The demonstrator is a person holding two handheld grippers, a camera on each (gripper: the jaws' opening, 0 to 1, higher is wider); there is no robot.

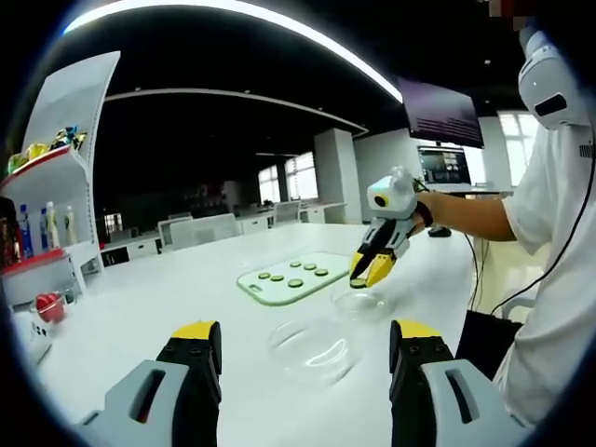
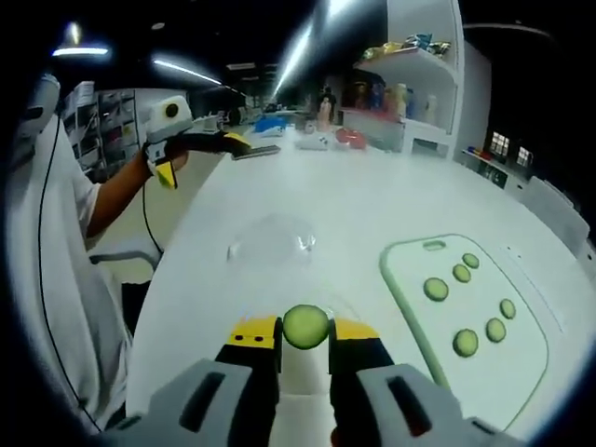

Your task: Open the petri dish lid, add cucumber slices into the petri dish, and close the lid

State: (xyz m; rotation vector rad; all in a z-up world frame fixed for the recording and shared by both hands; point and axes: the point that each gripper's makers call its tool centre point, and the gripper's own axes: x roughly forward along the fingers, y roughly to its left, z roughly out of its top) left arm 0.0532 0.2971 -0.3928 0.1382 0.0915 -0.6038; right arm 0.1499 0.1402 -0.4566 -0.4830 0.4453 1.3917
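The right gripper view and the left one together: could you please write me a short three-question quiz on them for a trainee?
1. True or false: the right gripper is shut on a cucumber slice.
2. Multiple choice: the remaining cucumber slices lie on A) the shelf, B) the cutting board, C) the floor.
3. Fill in: the left gripper has its jaws ____, with a clear petri dish piece on the white table ahead of them.

Key: 1 true; 2 B; 3 open.
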